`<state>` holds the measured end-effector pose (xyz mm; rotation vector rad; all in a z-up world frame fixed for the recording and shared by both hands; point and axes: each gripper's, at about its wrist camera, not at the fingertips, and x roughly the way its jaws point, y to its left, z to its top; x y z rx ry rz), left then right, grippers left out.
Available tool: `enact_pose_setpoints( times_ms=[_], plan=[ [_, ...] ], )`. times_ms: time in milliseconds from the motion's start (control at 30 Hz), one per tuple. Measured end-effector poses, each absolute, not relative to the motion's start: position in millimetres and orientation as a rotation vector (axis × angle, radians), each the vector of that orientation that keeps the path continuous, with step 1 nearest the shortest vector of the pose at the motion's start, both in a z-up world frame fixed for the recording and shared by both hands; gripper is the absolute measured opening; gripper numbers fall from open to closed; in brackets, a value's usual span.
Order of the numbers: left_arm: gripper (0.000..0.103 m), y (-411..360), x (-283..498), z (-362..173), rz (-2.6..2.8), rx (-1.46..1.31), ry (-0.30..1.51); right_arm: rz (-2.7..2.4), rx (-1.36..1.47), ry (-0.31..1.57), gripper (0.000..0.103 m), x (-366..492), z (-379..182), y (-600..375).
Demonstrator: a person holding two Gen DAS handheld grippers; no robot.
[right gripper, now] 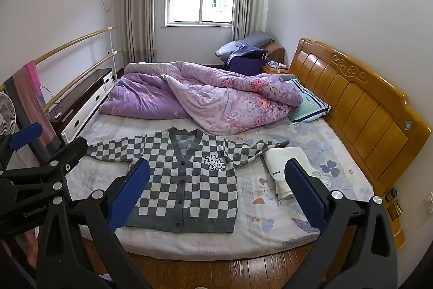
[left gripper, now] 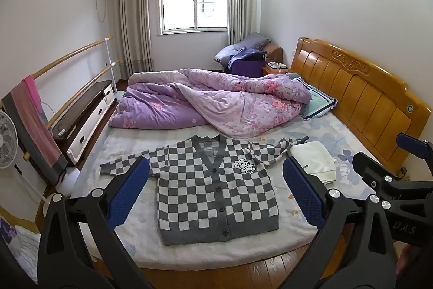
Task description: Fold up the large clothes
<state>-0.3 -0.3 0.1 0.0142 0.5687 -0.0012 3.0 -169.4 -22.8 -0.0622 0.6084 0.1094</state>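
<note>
A bedroom with a window at the far wall and a wooden headboard (left gripper: 360,88) along the right holds a wide bed (left gripper: 270,240), its near edge running along the wood floor. In the left wrist view, a grey-and-white checked cardigan (left gripper: 213,186) lies flat and buttoned on the bed close to that near edge, hem toward the camera, collar toward a heaped purple quilt (left gripper: 216,104) that fills the far half. Its sleeves spread out sideways, so the long axis of the body runs from near edge to far, and the sleeve line runs across. The left hand-held gripper (left gripper: 213,191) hangs above the near edge with its blue pads spread wide, holding nothing; the cardigan sits straight ahead between them. A folded white cloth (left gripper: 316,161) lies just beside the sleeve end nearer the headboard. In the right wrist view the cardigan (right gripper: 189,180) lies ahead and somewhat left, while the right hand-held gripper (right gripper: 216,194), also spread and empty, points between the cardigan and the white cloth (right gripper: 286,167). By my reading, the left one is nearer the sleeve toward the foot of the bed, the right one nearer the headboard-side sleeve.
</note>
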Motion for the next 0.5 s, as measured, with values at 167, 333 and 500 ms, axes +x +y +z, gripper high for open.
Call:
enact_pose_setpoints(
  times_ms=[167, 333, 500],
  plan=[
    [0.098, 2.0, 1.5, -0.2, -0.009, -0.005, 0.579, 0.109, -0.066, 0.610, 0.096, 3.9, -23.0, -168.3],
    [0.098, 0.8, 5.0, -0.5, -0.006, 0.004, 0.572, 0.108, -0.067, 0.610, 0.096, 4.7, -23.2, -167.2],
    [0.098, 1.5, 5.7, -0.1, -0.007, 0.003, 0.571, 0.108, -0.068, 0.608, 0.096, 5.6, -23.7, -165.7]
  ],
)
